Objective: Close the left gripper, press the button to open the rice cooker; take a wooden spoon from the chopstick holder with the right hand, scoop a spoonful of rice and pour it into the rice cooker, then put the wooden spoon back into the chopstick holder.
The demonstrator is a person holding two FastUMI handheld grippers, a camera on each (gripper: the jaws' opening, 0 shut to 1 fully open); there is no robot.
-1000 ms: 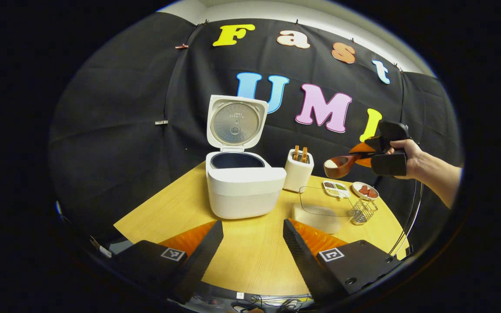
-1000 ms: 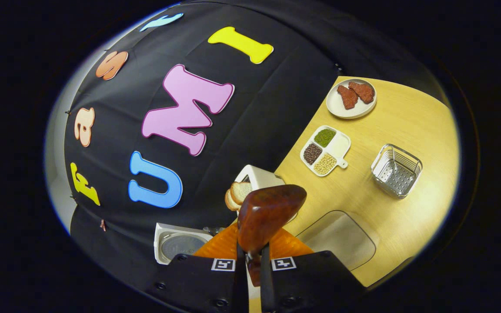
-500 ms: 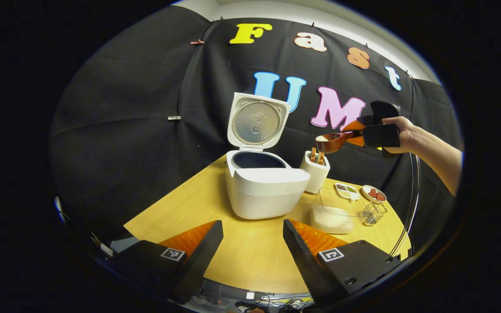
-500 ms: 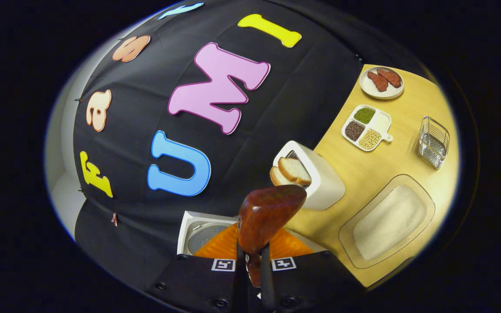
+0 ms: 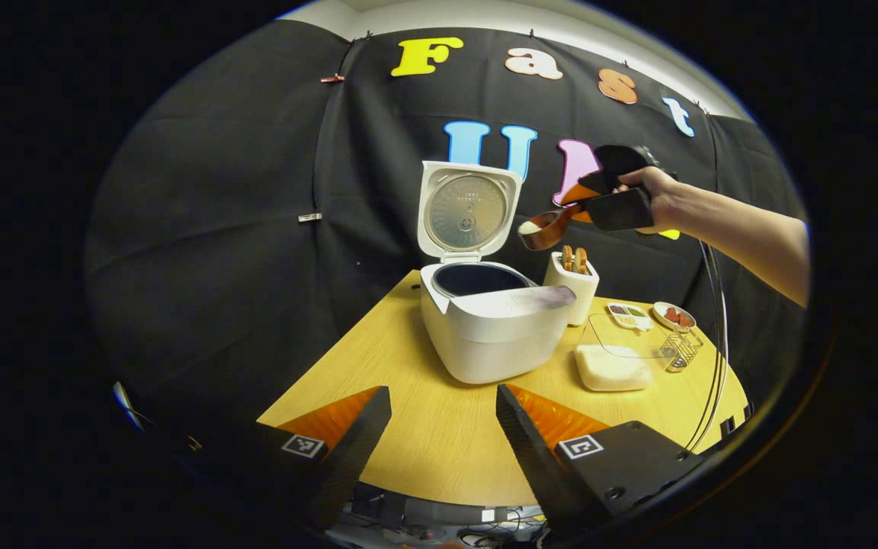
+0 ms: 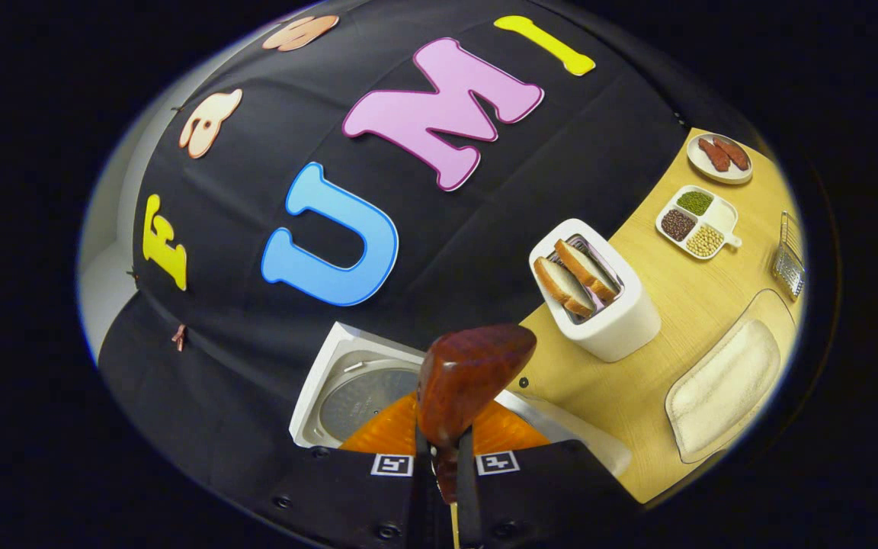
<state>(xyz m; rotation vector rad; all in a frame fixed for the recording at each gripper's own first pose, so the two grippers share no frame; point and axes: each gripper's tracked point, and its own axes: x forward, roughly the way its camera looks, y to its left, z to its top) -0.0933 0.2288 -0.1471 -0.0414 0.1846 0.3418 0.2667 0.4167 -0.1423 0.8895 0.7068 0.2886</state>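
The white rice cooker [image 5: 496, 335] stands on the table with its lid [image 5: 469, 212] raised upright and the dark pot showing. My right gripper [image 5: 580, 204], held by a hand, is shut on the handle of the wooden spoon [image 5: 542, 229]. The spoon bowl carries white rice and hangs just right of the lid, above the cooker's right rim. In the right gripper view the spoon's back [image 6: 473, 374] rises from my right gripper [image 6: 445, 473], over the open lid [image 6: 363, 393]. My left gripper [image 5: 443, 427] stands open, low at the table's near edge, holding nothing.
A white toaster [image 5: 575, 280] with bread slices stands right of the cooker. Farther right lie a clear rice tray [image 5: 613, 367], a metal wire holder [image 5: 679, 352], a divided bean dish [image 6: 696, 231] and a small plate [image 6: 719, 156]. A cable [image 5: 713, 335] hangs at the right.
The right gripper has carried the rice-filled spoon up and left, from over the rice tray past the toaster to beside the cooker lid. The left gripper stays open and low.
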